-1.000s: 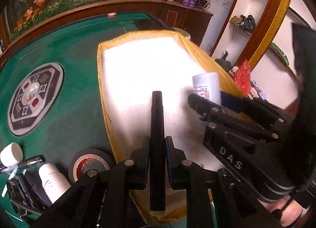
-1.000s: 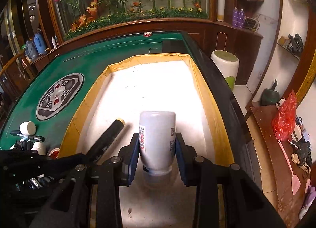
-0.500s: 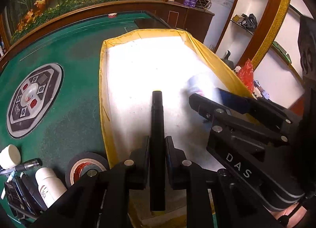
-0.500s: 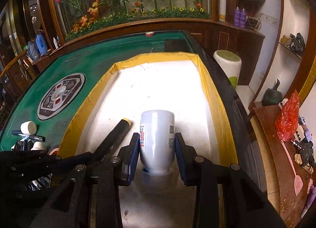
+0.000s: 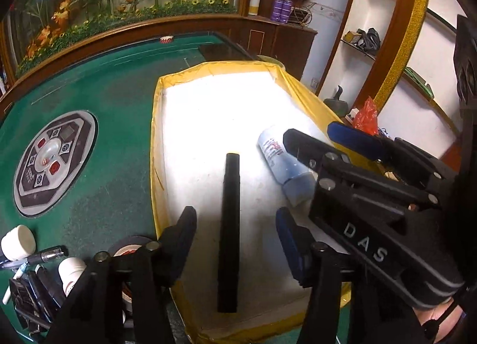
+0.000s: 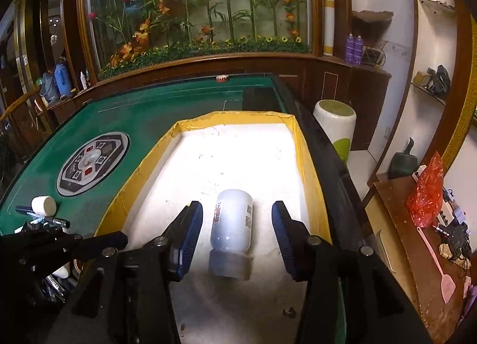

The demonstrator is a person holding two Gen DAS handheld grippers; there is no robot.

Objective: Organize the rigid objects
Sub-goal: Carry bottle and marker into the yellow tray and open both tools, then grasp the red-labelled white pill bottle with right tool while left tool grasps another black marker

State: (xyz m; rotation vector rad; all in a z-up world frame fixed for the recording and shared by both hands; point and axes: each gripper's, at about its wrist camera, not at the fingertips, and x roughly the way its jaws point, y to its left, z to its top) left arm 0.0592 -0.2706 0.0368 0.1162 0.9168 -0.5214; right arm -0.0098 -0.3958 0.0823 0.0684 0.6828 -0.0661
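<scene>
Jaws on my left gripper (image 5: 235, 242) are opening around the black tube (image 5: 229, 224). My right gripper (image 6: 235, 233) is opening too, letting go of the white bottle (image 6: 231, 224).

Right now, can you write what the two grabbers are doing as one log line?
left gripper: opening, black tube loose between jaws | right gripper: opening, white bottle lying between jaws | both in yellow-edged tray

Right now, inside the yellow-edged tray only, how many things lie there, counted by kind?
Black stick: 1
White bottle: 1
Total: 2
Both lie flat on the white floor of the tray, apart from each other, each between the pads of an opening claw that does not touch it.
</scene>
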